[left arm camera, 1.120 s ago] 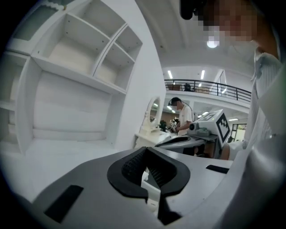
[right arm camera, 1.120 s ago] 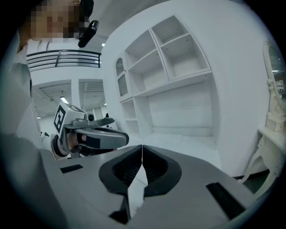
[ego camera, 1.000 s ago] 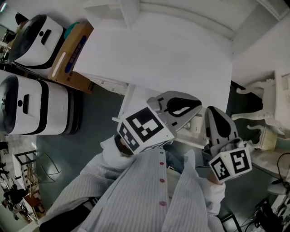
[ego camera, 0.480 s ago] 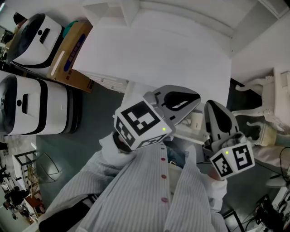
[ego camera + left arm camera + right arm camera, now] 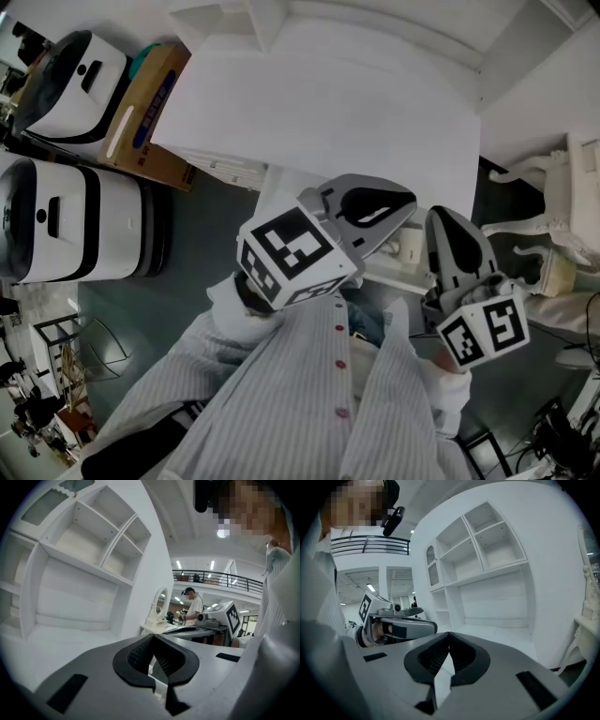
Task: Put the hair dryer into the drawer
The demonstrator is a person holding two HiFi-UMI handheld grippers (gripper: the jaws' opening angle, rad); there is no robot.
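Cardboard box (image 5: 155, 112) at 10 o'clock held something teal (image 5: 146, 62); white shelf unit (image 5: 480, 550) stood at 12 o'clock; left gripper (image 5: 153, 641) and right gripper (image 5: 449, 637) had jaws pressed together.

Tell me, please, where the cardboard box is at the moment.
In the head view, the cardboard box lies at upper left, between the white desk and a white machine.
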